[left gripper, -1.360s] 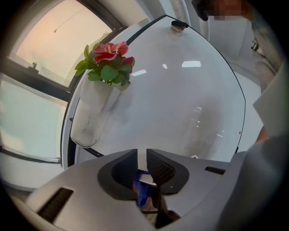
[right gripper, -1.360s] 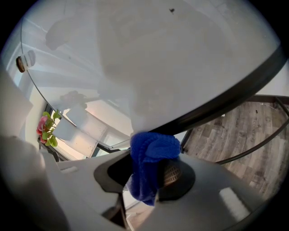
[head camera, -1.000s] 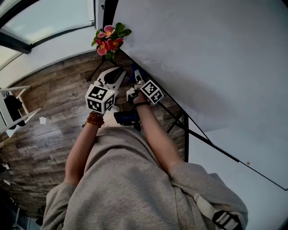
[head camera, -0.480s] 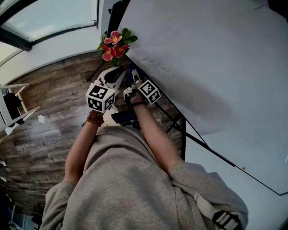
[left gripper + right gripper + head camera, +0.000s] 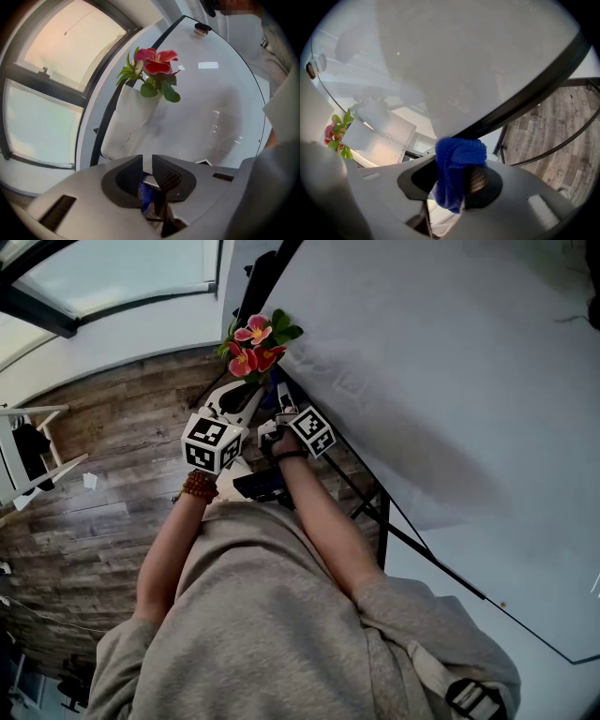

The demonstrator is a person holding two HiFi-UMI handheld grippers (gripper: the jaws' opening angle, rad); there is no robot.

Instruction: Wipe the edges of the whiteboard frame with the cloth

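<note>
The whiteboard [image 5: 441,362] fills the right of the head view, its black frame [image 5: 403,535] running down along its lower edge. My right gripper [image 5: 457,176] is shut on a bunched blue cloth [image 5: 457,159]. The cloth's top sits against the black frame [image 5: 525,101] in the right gripper view. In the head view that gripper [image 5: 281,401] is at the board's lower edge, below the flowers. My left gripper [image 5: 149,171] has its jaws close together with nothing held between the tips. It hangs beside the right one [image 5: 246,392], pointing toward the board [image 5: 206,108].
Pink and red flowers [image 5: 255,345] with green leaves stand in a white holder [image 5: 131,117] at the board's corner. Black stand legs [image 5: 382,507] run under the board. A white rack [image 5: 28,465] is at far left on the wooden floor [image 5: 103,512]. A window [image 5: 112,277] lies beyond.
The head view has swung a little, so the flowers and board edge sit further right and higher. Both grippers stay at about the same spot near the frame.
</note>
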